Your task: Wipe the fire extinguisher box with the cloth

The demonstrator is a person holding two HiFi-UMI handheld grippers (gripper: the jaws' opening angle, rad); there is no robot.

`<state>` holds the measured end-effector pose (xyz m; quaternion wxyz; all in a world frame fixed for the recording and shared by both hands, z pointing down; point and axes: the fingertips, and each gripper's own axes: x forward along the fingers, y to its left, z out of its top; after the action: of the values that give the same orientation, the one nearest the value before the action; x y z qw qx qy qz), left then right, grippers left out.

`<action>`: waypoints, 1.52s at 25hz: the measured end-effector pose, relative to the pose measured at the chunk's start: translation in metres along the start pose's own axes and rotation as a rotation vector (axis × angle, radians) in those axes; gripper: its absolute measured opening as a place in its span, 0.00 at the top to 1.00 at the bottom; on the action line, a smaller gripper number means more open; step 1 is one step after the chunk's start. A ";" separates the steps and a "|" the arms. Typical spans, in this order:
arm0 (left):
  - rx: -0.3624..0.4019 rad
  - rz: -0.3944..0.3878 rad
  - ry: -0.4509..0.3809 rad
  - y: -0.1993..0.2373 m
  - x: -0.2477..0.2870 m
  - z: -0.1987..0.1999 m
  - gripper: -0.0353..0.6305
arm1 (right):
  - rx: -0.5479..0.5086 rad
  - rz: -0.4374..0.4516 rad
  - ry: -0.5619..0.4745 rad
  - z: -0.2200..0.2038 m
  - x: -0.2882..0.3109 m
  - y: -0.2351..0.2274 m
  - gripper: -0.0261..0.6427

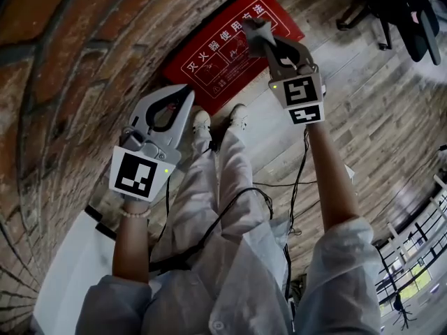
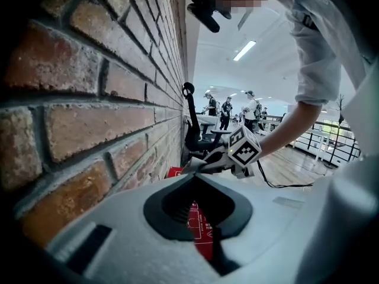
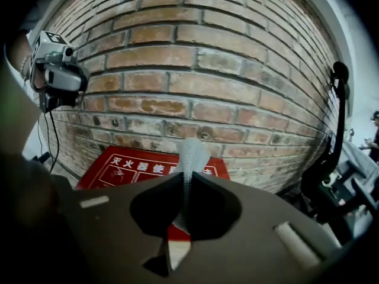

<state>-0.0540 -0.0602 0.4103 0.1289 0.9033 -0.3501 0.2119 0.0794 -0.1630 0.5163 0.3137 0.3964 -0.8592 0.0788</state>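
We stand at a brick wall (image 1: pixel 77 68), white shoes (image 1: pixel 201 123) on the plank floor (image 1: pixel 377 117). Our left gripper (image 1: pixel 186 91), jaws closed together on nothing, hangs near the wall on the left, just short of the red fire extinguisher box (image 1: pixel 209 65). Farther out on the right, our right gripper (image 1: pixel 264 47) is clamped on a grey cloth (image 1: pixel 254 32), whose free end sticks out past the jaws over the box's printed lid; whether it touches we cannot tell. The box lies on the floor against the foot of the wall. Beyond it, a black office chair (image 1: pixel 412 12) stands at the far right.
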 end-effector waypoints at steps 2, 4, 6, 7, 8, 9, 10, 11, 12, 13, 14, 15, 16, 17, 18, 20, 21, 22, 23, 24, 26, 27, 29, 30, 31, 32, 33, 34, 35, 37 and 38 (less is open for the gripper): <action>0.002 -0.005 -0.001 -0.001 0.007 0.002 0.95 | 0.006 -0.028 0.012 -0.008 -0.003 -0.021 0.92; -0.001 -0.011 0.003 -0.003 0.013 0.003 0.95 | 0.009 -0.048 0.027 -0.016 -0.005 -0.039 0.92; -0.002 -0.017 0.006 -0.004 0.020 0.004 0.95 | 0.007 -0.059 0.045 -0.024 -0.005 -0.054 0.92; -0.001 -0.019 0.007 -0.005 0.023 0.004 0.95 | 0.003 -0.063 0.055 -0.028 -0.005 -0.060 0.92; -0.001 -0.020 0.007 -0.005 0.025 0.005 0.95 | 0.000 -0.068 0.066 -0.032 -0.004 -0.067 0.92; 0.001 -0.022 0.008 -0.005 0.027 0.005 0.95 | -0.004 -0.072 0.077 -0.037 -0.003 -0.072 0.92; 0.003 -0.022 0.008 -0.005 0.029 0.006 0.95 | -0.005 -0.076 0.090 -0.041 -0.001 -0.077 0.92; 0.003 -0.021 0.009 -0.005 0.031 0.006 0.95 | -0.006 -0.079 0.103 -0.046 0.001 -0.081 0.92; 0.001 -0.020 0.011 -0.004 0.032 0.007 0.95 | -0.005 -0.081 0.116 -0.051 0.003 -0.084 0.92; 0.000 -0.018 0.014 -0.003 0.032 0.007 0.95 | -0.004 -0.083 0.131 -0.056 0.006 -0.087 0.92; 0.001 -0.017 0.016 -0.002 0.033 0.006 0.95 | -0.003 -0.086 0.146 -0.061 0.009 -0.089 0.92; 0.005 -0.016 0.018 -0.002 0.034 0.007 0.95 | -0.004 -0.089 0.164 -0.066 0.012 -0.091 0.92; 0.010 -0.016 0.018 -0.001 0.035 0.007 0.95 | -0.005 -0.091 0.185 -0.071 0.016 -0.093 0.92; 0.014 -0.017 0.019 0.000 0.036 0.007 0.95 | -0.009 -0.092 0.208 -0.077 0.019 -0.094 0.92; 0.016 -0.017 0.020 0.001 0.037 0.007 0.95 | -0.016 -0.092 0.230 -0.082 0.023 -0.094 0.92; 0.017 -0.013 0.022 0.003 0.038 0.006 0.95 | -0.037 -0.099 0.260 -0.089 0.028 -0.095 0.92; 0.015 -0.010 0.021 0.004 0.039 0.006 0.95 | -0.042 -0.104 0.264 -0.090 0.030 -0.095 0.92; 0.011 -0.007 0.019 0.005 0.039 0.007 0.95 | -0.037 -0.109 0.262 -0.090 0.031 -0.096 0.92; 0.008 -0.004 0.017 0.006 0.040 0.007 0.95 | -0.024 -0.113 0.257 -0.090 0.032 -0.096 0.92; 0.005 -0.002 0.017 0.007 0.040 0.007 0.95 | -0.009 -0.114 0.252 -0.090 0.032 -0.096 0.92; 0.004 0.000 0.019 0.008 0.040 0.007 0.95 | 0.007 -0.114 0.248 -0.090 0.032 -0.097 0.92; 0.004 0.001 0.020 0.008 0.040 0.007 0.95 | 0.007 -0.115 0.250 -0.090 0.032 -0.097 0.92; 0.008 -0.001 0.021 0.008 0.041 0.008 0.95 | 0.001 -0.114 0.256 -0.090 0.032 -0.097 0.93; 0.009 -0.003 0.020 0.008 0.042 0.008 0.95 | -0.004 -0.113 0.260 -0.091 0.032 -0.097 0.93; 0.009 -0.004 0.019 0.007 0.043 0.008 0.95 | -0.010 -0.114 0.263 -0.091 0.031 -0.097 0.93; 0.006 -0.005 0.017 0.007 0.043 0.008 0.95 | -0.016 -0.115 0.265 -0.091 0.031 -0.097 0.93; 0.002 -0.005 0.016 0.007 0.044 0.008 0.95 | -0.022 -0.116 0.266 -0.091 0.031 -0.097 0.93; 0.000 -0.004 0.015 0.007 0.044 0.008 0.95 | -0.026 -0.118 0.267 -0.091 0.031 -0.097 0.93; -0.002 -0.004 0.014 0.007 0.044 0.008 0.95 | -0.027 -0.119 0.266 -0.091 0.032 -0.097 0.93; -0.004 -0.004 0.016 0.008 0.044 0.008 0.95 | -0.030 -0.120 0.266 -0.091 0.032 -0.096 0.93; -0.003 -0.005 0.016 0.008 0.044 0.008 0.95 | -0.035 -0.121 0.267 -0.091 0.032 -0.096 0.93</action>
<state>-0.0275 -0.0942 0.4249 0.1337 0.9022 -0.3471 0.2183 0.1773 -0.2131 0.5961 0.4365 0.4279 -0.7855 0.0967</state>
